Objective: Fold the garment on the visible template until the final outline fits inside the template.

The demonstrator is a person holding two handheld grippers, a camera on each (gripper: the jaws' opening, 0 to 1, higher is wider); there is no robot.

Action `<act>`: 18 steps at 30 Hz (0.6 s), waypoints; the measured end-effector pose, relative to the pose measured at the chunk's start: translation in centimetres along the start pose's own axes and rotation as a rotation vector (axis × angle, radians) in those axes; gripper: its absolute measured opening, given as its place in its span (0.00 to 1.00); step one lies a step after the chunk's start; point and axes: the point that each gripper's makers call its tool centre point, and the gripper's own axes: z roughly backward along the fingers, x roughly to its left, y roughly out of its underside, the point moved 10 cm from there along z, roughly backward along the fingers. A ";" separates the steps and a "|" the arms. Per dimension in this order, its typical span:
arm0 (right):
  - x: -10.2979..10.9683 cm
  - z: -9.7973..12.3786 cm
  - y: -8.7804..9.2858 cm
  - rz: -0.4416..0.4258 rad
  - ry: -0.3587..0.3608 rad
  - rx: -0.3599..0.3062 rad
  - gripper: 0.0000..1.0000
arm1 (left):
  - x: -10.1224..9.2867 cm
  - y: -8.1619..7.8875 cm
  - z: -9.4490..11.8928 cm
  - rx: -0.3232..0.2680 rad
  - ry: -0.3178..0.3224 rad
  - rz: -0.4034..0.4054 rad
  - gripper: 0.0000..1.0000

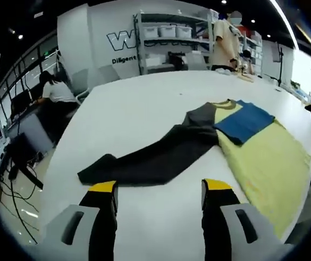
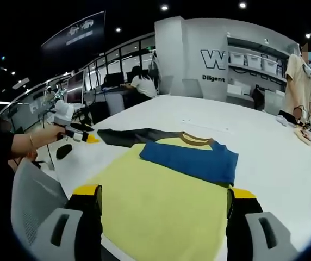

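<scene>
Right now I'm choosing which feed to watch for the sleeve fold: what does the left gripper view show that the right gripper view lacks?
The left gripper view shows the dark sleeve stretched out full length across the white table. The right gripper view shows the left hand-held gripper held by a hand near the sleeve's end. Both share the yellow shirt with its blue sleeve folded across the chest.

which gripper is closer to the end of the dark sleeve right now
Left. The left gripper hovers open just short of the dark sleeve, near its cuff. The right gripper is open over the yellow shirt body, farther from that sleeve.
</scene>
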 end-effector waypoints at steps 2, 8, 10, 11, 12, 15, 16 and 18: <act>-0.1 0.0 0.1 -0.003 0.004 0.000 0.92 | 0.2 0.0 -0.5 0.008 -0.010 0.035 0.57; -0.5 0.2 0.2 -0.019 0.030 0.000 0.90 | 1.7 0.5 -1.9 0.030 -0.081 0.156 0.52; -0.6 0.1 0.2 -0.019 0.034 0.001 0.89 | 1.9 0.6 -2.2 0.028 -0.083 0.211 0.49; -0.7 0.1 0.3 -0.021 0.037 0.002 0.89 | 2.0 0.7 -2.3 0.024 -0.083 0.247 0.47; -0.8 0.1 0.3 -0.022 0.042 0.005 0.88 | 1.9 0.7 -2.4 0.018 -0.071 0.301 0.45; -0.9 0.0 0.3 -0.023 0.046 0.002 0.88 | 1.8 1.0 -2.7 0.024 -0.080 0.317 0.39; -0.9 -0.1 0.3 -0.028 0.044 0.003 0.88 | 1.7 1.0 -2.9 0.027 -0.074 0.329 0.37; -1.0 -0.1 0.3 -0.028 0.048 0.005 0.87 | 1.4 1.1 -3.3 0.024 -0.067 0.369 0.35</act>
